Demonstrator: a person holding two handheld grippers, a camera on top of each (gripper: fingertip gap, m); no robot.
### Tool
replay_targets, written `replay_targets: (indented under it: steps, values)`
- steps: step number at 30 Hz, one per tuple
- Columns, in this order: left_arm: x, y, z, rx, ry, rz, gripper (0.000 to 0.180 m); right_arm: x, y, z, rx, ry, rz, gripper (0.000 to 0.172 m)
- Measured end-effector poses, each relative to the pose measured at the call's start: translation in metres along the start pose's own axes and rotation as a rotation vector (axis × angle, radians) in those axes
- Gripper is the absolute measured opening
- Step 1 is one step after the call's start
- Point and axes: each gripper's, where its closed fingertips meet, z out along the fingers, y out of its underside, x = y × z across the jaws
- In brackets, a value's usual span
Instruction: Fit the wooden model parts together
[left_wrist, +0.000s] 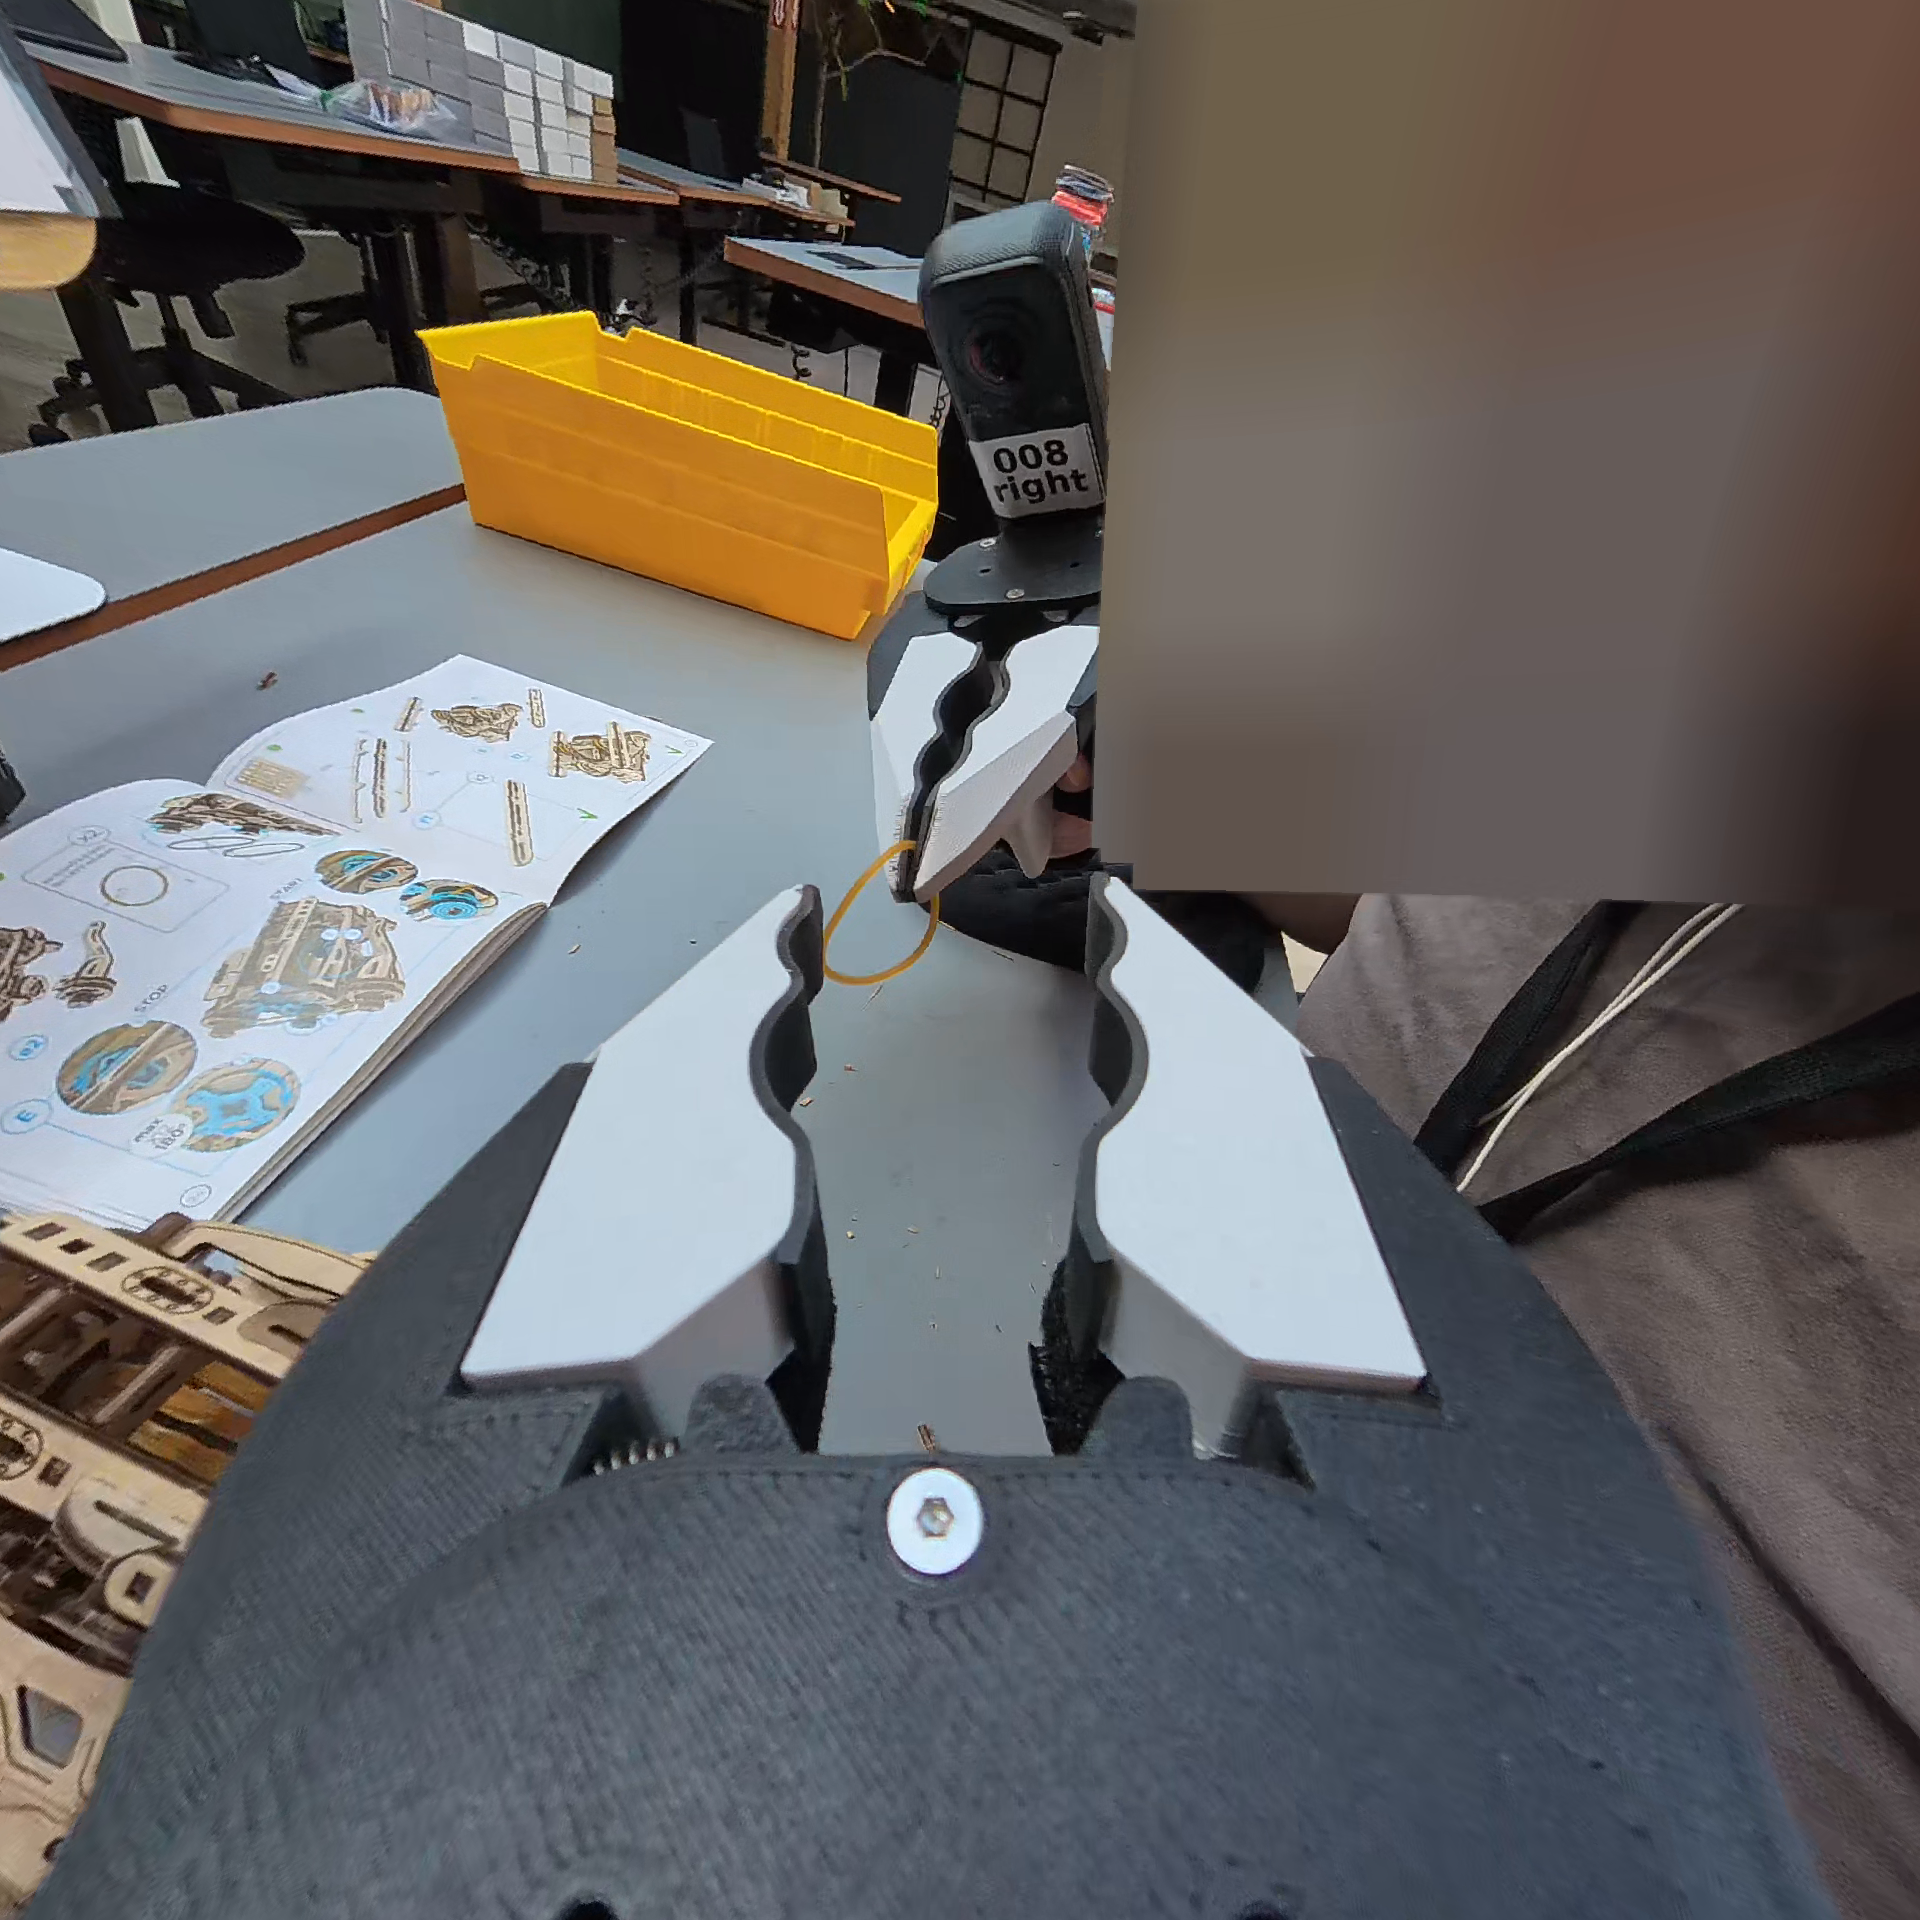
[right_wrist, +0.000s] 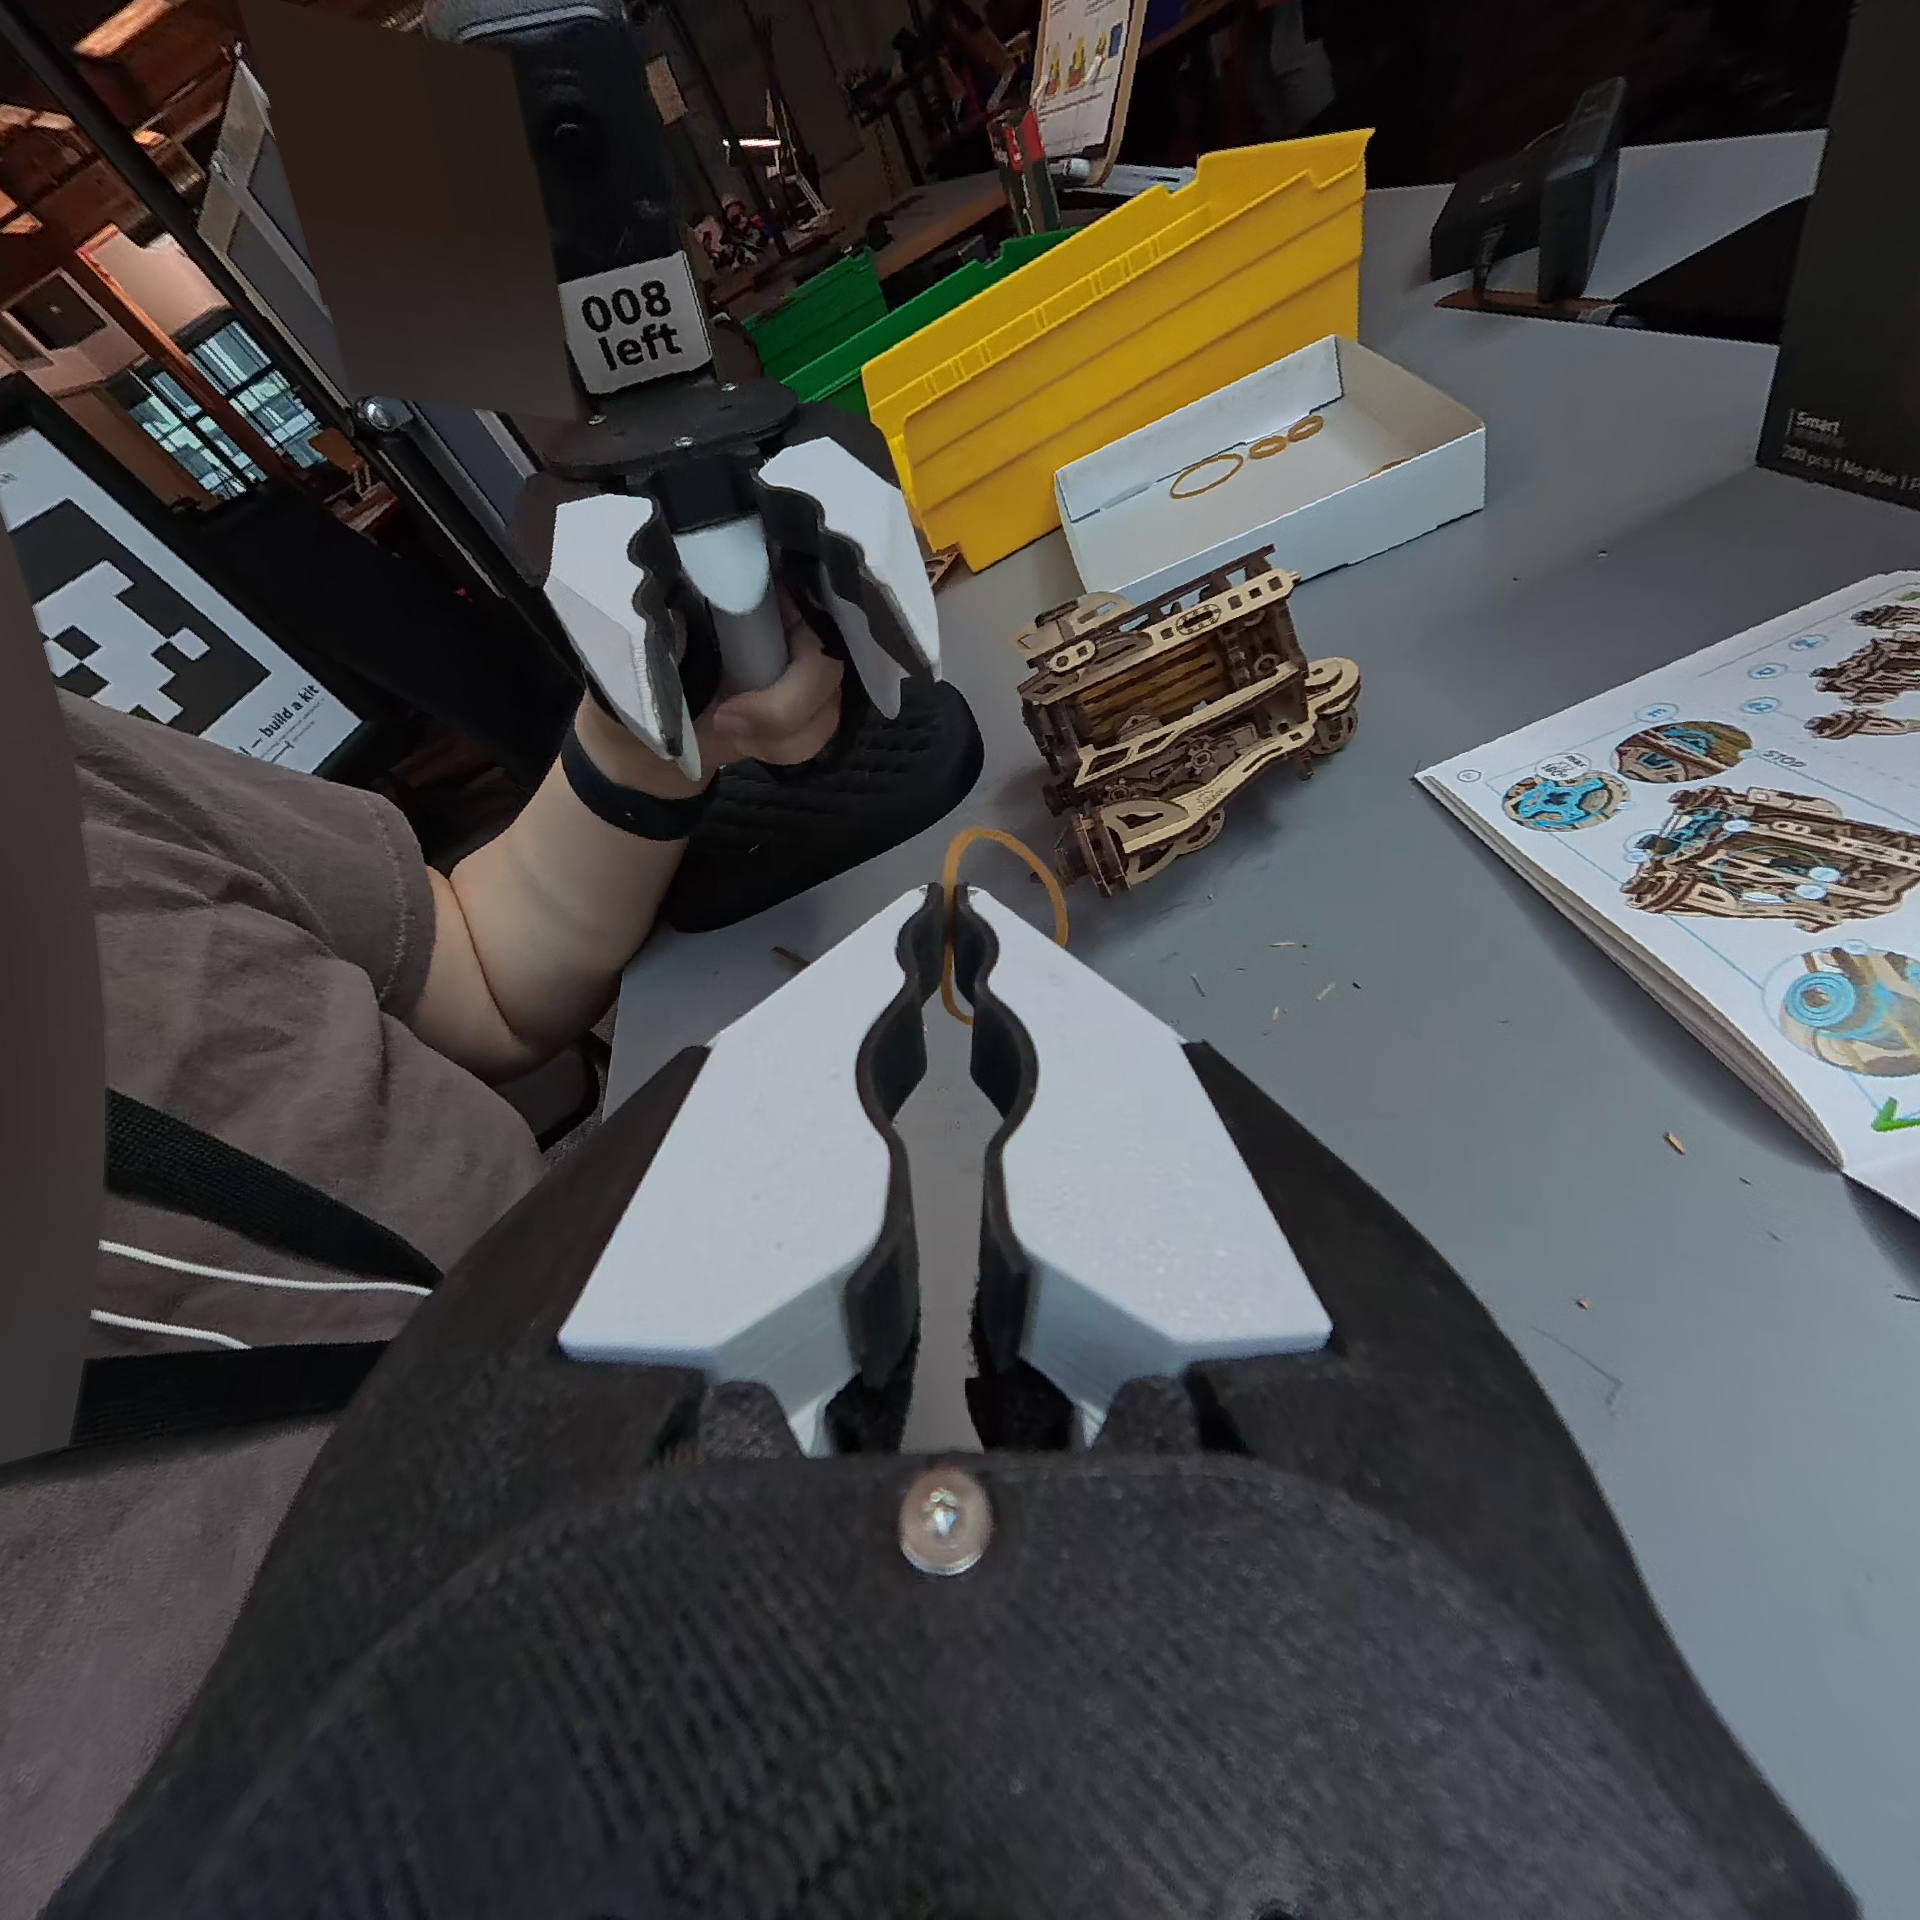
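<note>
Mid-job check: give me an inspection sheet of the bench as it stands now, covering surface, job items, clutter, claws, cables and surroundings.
Surface: grey table, sprinkled with small wood splinters.
Job's things: wooden model on its side on the table; open instruction booklet beside it; yellow rubber band at the right claw's tips.
Clutter: yellow bin; white box with more rubber bands inside.
Grippers: left claw open, nothing between its fingers; right claw closed, pinching the rubber band.
Cables: nothing seen on the table; a white cord runs across the person's shirt.
Surroundings: other desks and stacked boxes behind; green bins past the yellow one.
</note>
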Motion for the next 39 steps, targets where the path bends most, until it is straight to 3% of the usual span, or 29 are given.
replay_targets:
  steps: [4, 8, 13, 17, 39]
  values:
    - [0.002, 0.016, 0.013, -0.075, -0.021, 0.066, 0.050, -0.013, 0.007, 0.008, -0.030, -0.064, -0.003, 0.000]
    - [0.011, 0.036, 0.018, -0.136, 0.031, 0.125, 0.028, -0.024, 0.006, 0.010, -0.022, -0.109, -0.033, 0.000]
    - [0.015, 0.036, 0.015, -0.107, 0.078, 0.104, 0.000, -0.029, 0.002, 0.008, -0.001, -0.135, -0.029, 0.000]
    - [0.021, 0.032, 0.012, -0.079, 0.122, 0.098, 0.000, -0.029, 0.000, 0.007, 0.006, -0.131, -0.033, 0.000]
    - [0.011, 0.025, 0.006, -0.032, 0.072, 0.101, 0.005, -0.020, -0.001, 0.004, 0.014, -0.083, -0.017, 0.000]
